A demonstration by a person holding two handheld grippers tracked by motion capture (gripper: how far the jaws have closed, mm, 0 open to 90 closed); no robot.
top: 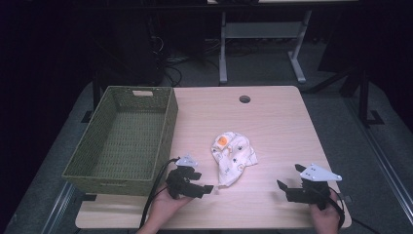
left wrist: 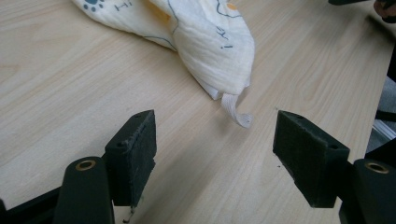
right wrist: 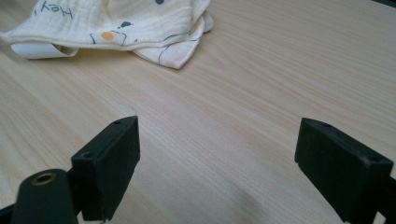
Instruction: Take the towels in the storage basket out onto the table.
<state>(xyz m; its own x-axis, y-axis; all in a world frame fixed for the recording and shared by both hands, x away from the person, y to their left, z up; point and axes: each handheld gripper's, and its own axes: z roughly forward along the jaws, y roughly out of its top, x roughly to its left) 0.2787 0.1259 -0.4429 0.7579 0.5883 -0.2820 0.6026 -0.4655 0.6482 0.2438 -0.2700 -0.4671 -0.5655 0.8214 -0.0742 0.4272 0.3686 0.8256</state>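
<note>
Pale wood table (top: 272, 122) in a dark room — cloth (top: 233, 155) lying loose, both grippers spread, empty.

One cloth (top: 233, 155), one basket (top: 122, 141), two tongs (top: 207, 188)

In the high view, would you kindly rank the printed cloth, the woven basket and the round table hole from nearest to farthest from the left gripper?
From the left gripper:
1. Cream printed cloth, just ahead to its right.
2. Green woven basket, alongside on its left.
3. Round hole in the table, far edge.

Crumpled printed cream cloth (top: 233, 156) on table
</note>
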